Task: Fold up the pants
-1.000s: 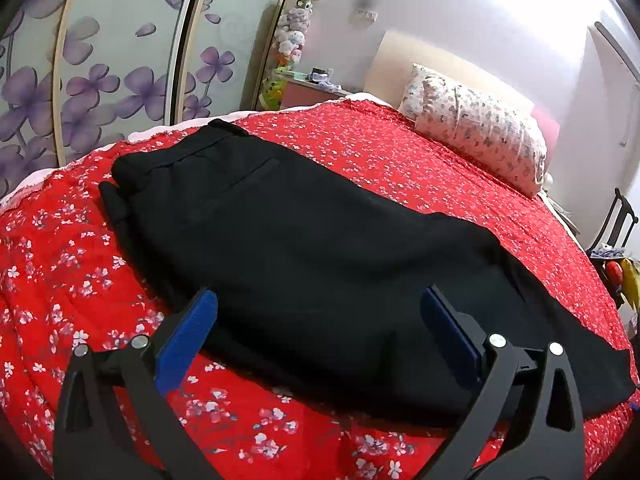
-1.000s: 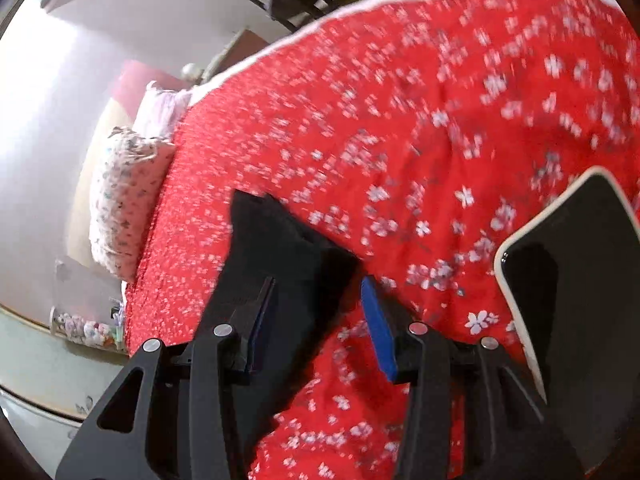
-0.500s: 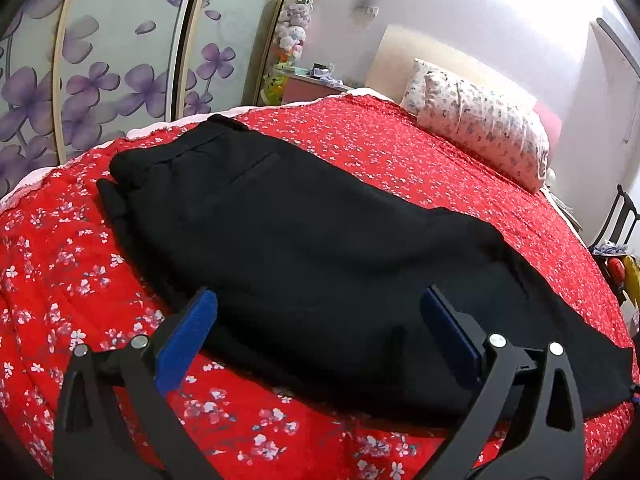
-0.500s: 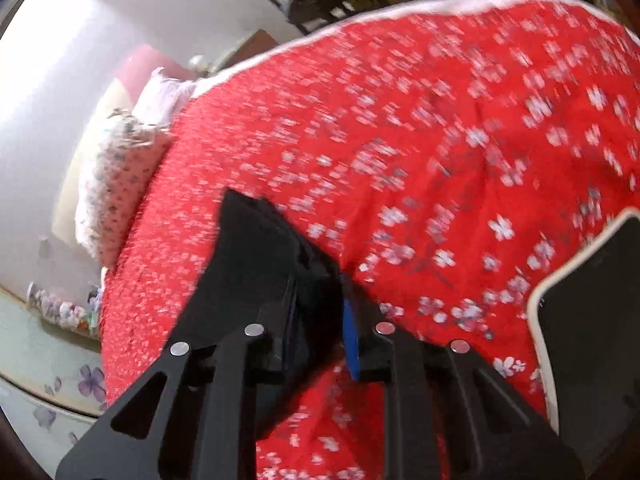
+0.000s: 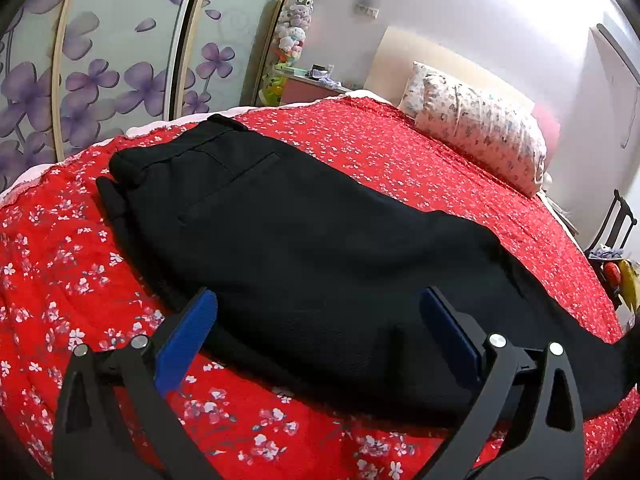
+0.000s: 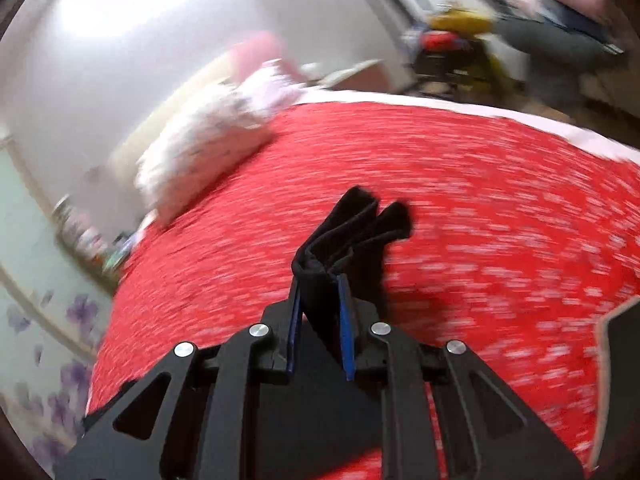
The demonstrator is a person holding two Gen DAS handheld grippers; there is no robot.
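— Pants [image 5: 304, 248] lie lengthwise across the red bed [image 5: 420, 160]; what changed?
— The right tool [image 6: 320, 332], spread a second ago, has clamped the leg cuffs [image 6: 356, 220] and lifted them. The left tool [image 5: 316, 324] hovers spread wide over the near edge. The fold toward the waistband is starting.

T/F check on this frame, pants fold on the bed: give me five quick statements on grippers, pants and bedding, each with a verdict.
1. The right gripper is shut on black pants fabric. True.
2. The left gripper is clamped on the pants. False: its jaws stand wide open, with the pants lying flat between and beyond them.
3. The bedspread is red with small white flowers. True.
4. The pants are blue denim. False: they are black.
5. A patterned pillow lies at the far end of the bed. True.
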